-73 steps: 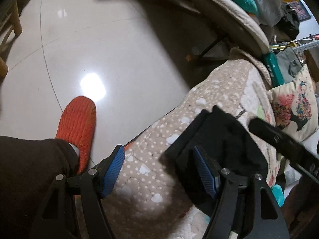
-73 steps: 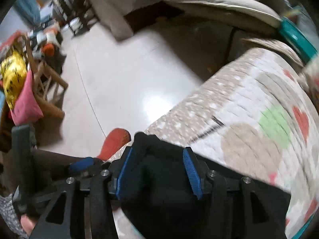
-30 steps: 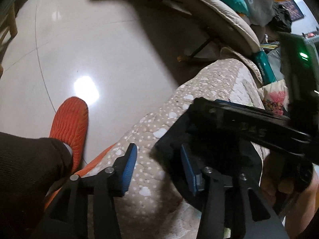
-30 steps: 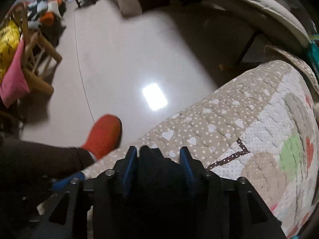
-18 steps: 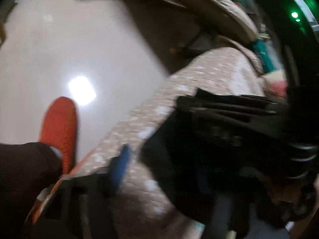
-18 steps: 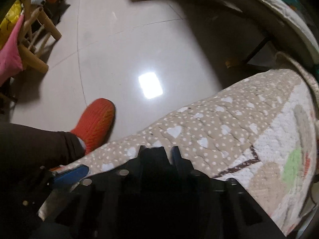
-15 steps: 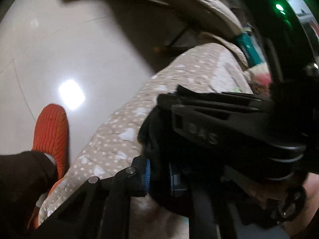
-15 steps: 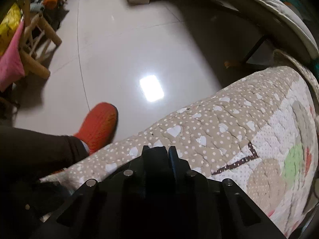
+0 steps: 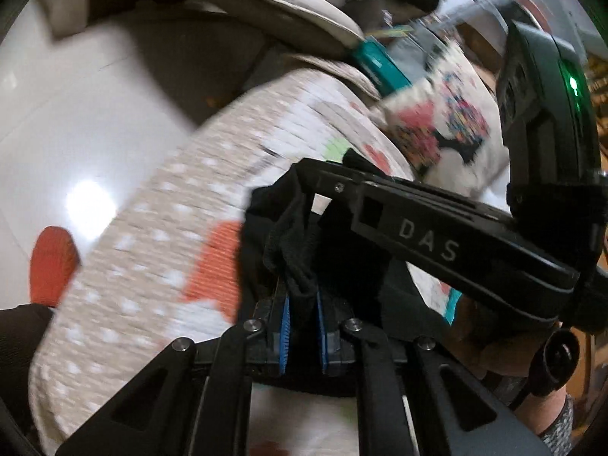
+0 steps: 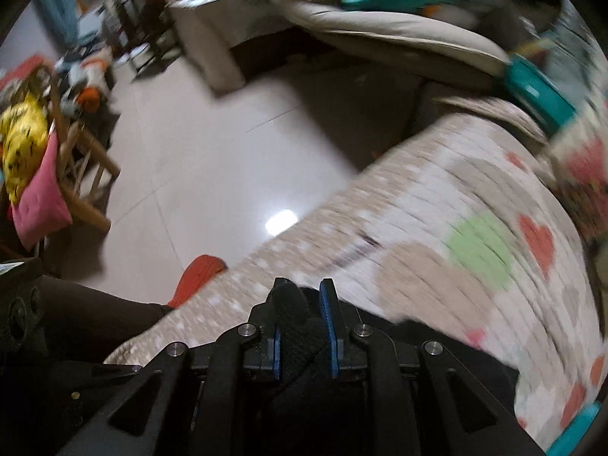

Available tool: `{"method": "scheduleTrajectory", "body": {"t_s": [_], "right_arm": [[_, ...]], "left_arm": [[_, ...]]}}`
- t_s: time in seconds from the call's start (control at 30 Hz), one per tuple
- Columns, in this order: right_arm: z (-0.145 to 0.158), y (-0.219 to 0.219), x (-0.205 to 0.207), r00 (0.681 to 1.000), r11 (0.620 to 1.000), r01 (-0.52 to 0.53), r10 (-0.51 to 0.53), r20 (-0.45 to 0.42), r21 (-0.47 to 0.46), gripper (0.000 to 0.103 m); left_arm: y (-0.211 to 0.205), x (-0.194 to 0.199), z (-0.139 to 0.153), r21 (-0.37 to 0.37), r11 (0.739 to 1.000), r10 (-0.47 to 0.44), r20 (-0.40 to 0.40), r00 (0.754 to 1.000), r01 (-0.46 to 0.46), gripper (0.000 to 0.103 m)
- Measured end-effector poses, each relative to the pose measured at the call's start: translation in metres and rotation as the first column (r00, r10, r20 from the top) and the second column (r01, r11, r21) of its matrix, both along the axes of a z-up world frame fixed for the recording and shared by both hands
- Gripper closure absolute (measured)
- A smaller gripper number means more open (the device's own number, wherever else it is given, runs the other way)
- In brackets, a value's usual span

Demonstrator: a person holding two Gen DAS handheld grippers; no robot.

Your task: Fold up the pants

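The black pants (image 9: 296,262) lie bunched on a heart-patterned quilt (image 9: 159,235). My left gripper (image 9: 302,304) is shut on a fold of the black fabric, which rises between its blue pads. My right gripper (image 10: 304,307) is shut on another bunch of the pants (image 10: 292,326) near the quilt's (image 10: 456,250) edge. The right gripper's black body (image 9: 437,235) crosses the left wrist view just above and right of the left gripper. Most of the pants are hidden under the grippers.
A glossy tiled floor (image 10: 228,159) lies beyond the quilt's edge. My foot in an orange slipper (image 9: 51,266) stands on it. A floral pillow (image 9: 448,121) sits at the quilt's far end. A wooden chair with pink and yellow cloth (image 10: 34,174) stands left.
Both grippers have closed on the pants and lifted. The views have swung away from the floor toward the quilt and pillow, and the fabric now hangs bunched between the pads.
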State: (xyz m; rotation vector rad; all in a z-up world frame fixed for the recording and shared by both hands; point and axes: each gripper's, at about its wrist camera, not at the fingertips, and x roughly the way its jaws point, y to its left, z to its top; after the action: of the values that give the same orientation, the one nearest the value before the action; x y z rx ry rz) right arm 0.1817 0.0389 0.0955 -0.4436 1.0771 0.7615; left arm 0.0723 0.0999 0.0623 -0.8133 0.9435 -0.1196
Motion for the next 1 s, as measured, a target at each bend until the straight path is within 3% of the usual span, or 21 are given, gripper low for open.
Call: {"method": "scheduleTrajectory", "body": {"t_s": [0.13,0.23,0.33,0.47,0.53,0.57,0.63,0.7,0.8,0.83,0.9,0.97,1.0], "right_arm": [[0.005,-0.07,0.004,0.991,0.989,0.137,-0.137,-0.005,0.048,0.084],[-0.002,-0.138,0.005,0.965,0.962,0.264,-0.263,-0.024,0.074,0.084],[-0.018,-0.19,0.003,0.931,0.928,0.365,-0.363,-0.047,0.076,0.08],[-0.033,-0.249,-0.003,0.852,0.85,0.522,-0.519,-0.063,0.07,0.054],[-0.03,-0.274,-0.003,0.812,0.805,0.584,-0.581,-0.065,0.102,0.048],[-0.025,-0.286,-0.005,0.776,0.768,0.63,-0.628,-0.054,0.119,0.048],[-0.013,-0.296,-0.01,0.733,0.721,0.675,-0.679,-0.029,0.157,0.048],[0.003,-0.287,-0.017,0.754,0.725,0.645,-0.655,-0.05,0.241,0.05],[0.01,-0.246,-0.033,0.835,0.792,0.542,-0.545,-0.073,0.281,0.059],[0.005,-0.229,-0.035,0.855,0.819,0.512,-0.514,-0.068,0.26,0.06],[-0.015,-0.196,-0.039,0.872,0.865,0.487,-0.49,-0.004,0.123,0.06],[-0.032,-0.18,-0.042,0.871,0.873,0.487,-0.488,0.053,0.031,0.06],[-0.038,-0.182,-0.047,0.868,0.869,0.494,-0.494,0.038,0.024,0.06]], "left_arm": [[-0.061,0.016,0.008,0.052,0.99,-0.129,0.014,0.992,0.128,0.092],[-0.103,0.016,0.006,0.09,0.97,-0.229,0.01,0.973,0.227,0.091],[-0.123,0.007,0.003,0.083,0.948,-0.308,0.003,0.951,0.307,0.087],[-0.114,-0.015,0.005,0.054,0.922,-0.385,0.022,0.923,0.383,0.057],[-0.1,-0.021,0.008,0.057,0.923,-0.382,0.026,0.924,0.38,0.055],[-0.092,-0.021,0.008,0.059,0.928,-0.369,0.026,0.929,0.367,0.055],[-0.068,-0.017,0.006,0.06,0.954,-0.296,0.013,0.955,0.295,0.055],[-0.047,-0.009,-0.003,0.031,0.978,-0.205,-0.017,0.979,0.206,0.055],[-0.036,0.008,-0.014,0.055,0.988,-0.143,-0.041,0.989,0.145,0.055],[-0.038,0.013,-0.017,0.071,0.987,-0.144,-0.045,0.989,0.147,0.055],[-0.044,0.019,-0.024,0.075,0.984,-0.155,-0.061,0.986,0.16,0.055],[-0.049,0.026,-0.031,0.06,0.982,-0.173,-0.069,0.983,0.177,0.055],[-0.051,0.025,-0.033,0.053,0.981,-0.184,-0.066,0.981,0.188,0.054]]}}
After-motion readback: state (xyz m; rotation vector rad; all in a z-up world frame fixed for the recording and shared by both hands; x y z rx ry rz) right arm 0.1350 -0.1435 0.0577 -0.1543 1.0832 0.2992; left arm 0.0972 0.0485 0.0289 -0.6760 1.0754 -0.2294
